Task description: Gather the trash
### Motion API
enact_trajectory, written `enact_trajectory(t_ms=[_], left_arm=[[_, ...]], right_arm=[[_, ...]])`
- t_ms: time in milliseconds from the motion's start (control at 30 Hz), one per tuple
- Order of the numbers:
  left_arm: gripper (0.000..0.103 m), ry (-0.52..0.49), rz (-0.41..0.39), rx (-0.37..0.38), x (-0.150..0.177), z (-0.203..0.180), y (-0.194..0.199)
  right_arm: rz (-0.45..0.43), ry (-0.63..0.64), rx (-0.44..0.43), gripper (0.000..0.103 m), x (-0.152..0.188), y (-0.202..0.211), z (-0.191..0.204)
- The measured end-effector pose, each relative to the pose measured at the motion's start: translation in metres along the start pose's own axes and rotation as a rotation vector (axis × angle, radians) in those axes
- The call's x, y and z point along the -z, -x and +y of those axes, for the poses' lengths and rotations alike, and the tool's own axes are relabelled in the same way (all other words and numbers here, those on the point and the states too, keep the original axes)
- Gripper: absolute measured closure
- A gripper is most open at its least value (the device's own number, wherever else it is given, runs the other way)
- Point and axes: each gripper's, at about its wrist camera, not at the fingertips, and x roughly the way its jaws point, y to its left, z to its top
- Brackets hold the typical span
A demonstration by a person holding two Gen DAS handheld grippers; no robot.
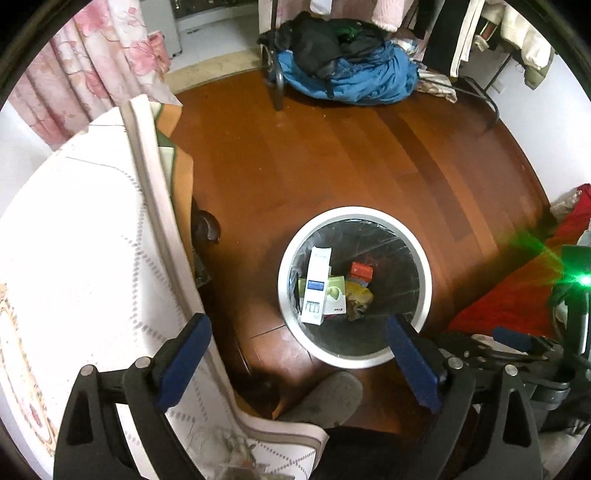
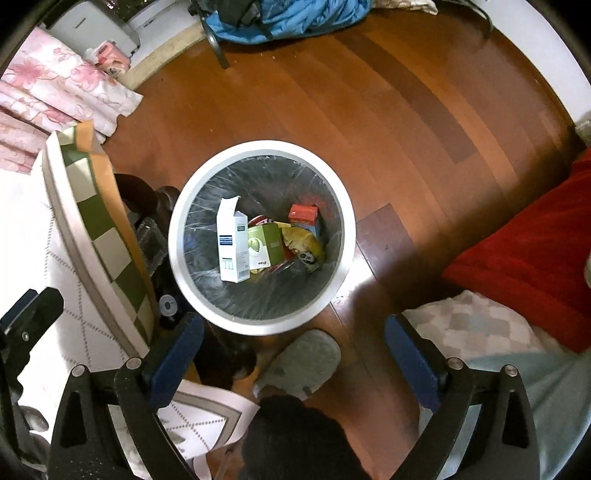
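A round white trash bin [image 1: 424, 273] [image 2: 177, 254] with a clear liner stands on the wooden floor. Inside lie a tall white box [image 1: 316, 284] [image 2: 231, 243], a green box [image 1: 336, 291] [image 2: 264, 247], a red carton [image 1: 361, 272] [image 2: 303, 216] and a yellow wrapper [image 1: 358, 295] [image 2: 304, 242]. My left gripper [image 1: 299, 328] hovers open above the bin's near rim, nothing between its blue pads. My right gripper [image 2: 293, 325] is open and empty too, just short of the bin. The right gripper's body [image 1: 517, 343] shows at the right edge of the left wrist view.
A table with a white patterned cloth [image 1: 74, 240] [image 2: 62, 258] fills the left. A grey slipper [image 1: 325, 398] [image 2: 299, 362] rests near the bin. A red blanket [image 1: 517, 288] [image 2: 524, 266] lies right; a blue clothes pile [image 1: 354, 77] [image 2: 280, 18] and pink curtain [image 1: 92, 55] sit far back.
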Motion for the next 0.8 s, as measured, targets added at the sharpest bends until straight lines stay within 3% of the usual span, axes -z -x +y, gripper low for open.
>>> enact_trajectory(t_ms=[200, 800], left_arm=[[0.006, -0.027, -0.081, 0.001, 0.018, -0.006, 0.056], [0.006, -0.093, -0.280, 0.105, 0.085, 0.000, 0.221]], right_arm=[[-0.065, 0.019, -0.031, 0.003, 0.028, 0.058, 0.006], [-0.313, 0.129, -0.210, 0.003, 0.153, 0.260, 0.040]])
